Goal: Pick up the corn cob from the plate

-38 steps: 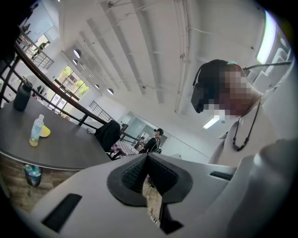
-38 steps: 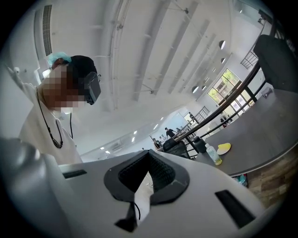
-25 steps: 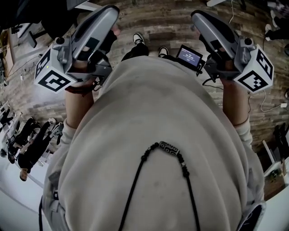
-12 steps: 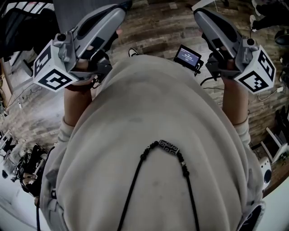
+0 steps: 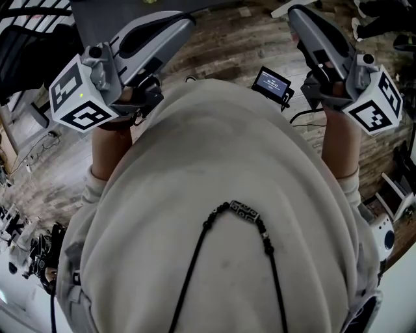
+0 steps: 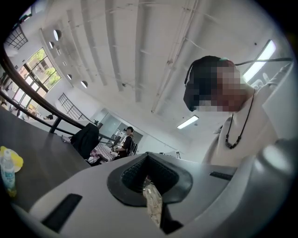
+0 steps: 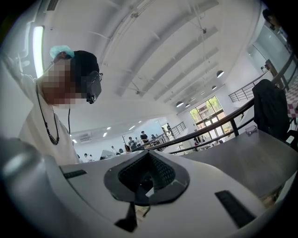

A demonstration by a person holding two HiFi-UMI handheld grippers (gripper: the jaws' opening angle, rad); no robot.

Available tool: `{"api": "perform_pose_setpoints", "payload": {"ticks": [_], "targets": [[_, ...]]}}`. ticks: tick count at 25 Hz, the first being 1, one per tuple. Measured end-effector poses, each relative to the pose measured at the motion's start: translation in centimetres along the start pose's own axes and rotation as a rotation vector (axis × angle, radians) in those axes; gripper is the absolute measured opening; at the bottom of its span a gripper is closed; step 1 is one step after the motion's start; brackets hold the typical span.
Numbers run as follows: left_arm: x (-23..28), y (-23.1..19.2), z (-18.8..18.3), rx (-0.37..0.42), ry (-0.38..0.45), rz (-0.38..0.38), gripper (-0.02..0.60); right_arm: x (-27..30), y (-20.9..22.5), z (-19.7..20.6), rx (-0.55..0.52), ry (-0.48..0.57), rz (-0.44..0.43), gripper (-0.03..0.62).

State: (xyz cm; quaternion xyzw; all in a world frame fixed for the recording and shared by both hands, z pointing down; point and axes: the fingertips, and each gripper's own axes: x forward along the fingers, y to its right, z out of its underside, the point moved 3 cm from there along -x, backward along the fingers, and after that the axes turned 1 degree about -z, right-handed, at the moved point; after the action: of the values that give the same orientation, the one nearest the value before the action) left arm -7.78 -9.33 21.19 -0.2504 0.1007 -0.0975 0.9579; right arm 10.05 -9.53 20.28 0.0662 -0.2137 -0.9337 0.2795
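Head view: a person's pale sweatshirt [image 5: 214,195] fills the frame. The left tongs [image 5: 177,25] at upper left and the right tongs [image 5: 300,19] at upper right touch nothing.

Left gripper view: the left tongs [image 6: 149,174] are pressed together, pinching nothing. At the lower left edge, something yellow [image 6: 15,160] sits behind a small bottle [image 6: 6,173] on the dark desk [image 6: 42,153]; it is too small to name.

Right gripper view: the right tongs [image 7: 148,179] are pressed together, empty, with the desk [image 7: 253,153] at right. Where the corn cob lies cannot be told.
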Motion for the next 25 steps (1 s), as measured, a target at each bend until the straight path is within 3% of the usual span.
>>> {"api": "perform_pose_setpoints", "payload": {"ticks": [4, 10, 25], "targets": [[0.5, 0.2, 1.7, 0.059, -0.032, -0.01, 0.002, -0.9, 0.5, 0.7, -0.016, 0.016, -0.007, 0.015], [-0.6, 1.0, 2.7, 0.079, -0.01, -0.019, 0.002, -0.3, 0.1, 0.7, -0.007, -0.02, -0.044, 0.015], [-3.7, 3.3, 6.3, 0.026, 0.065, -0.223, 0.002, 0.0, 0.0, 2.4, 0.053, -0.073, -0.154, 0.015]]}}
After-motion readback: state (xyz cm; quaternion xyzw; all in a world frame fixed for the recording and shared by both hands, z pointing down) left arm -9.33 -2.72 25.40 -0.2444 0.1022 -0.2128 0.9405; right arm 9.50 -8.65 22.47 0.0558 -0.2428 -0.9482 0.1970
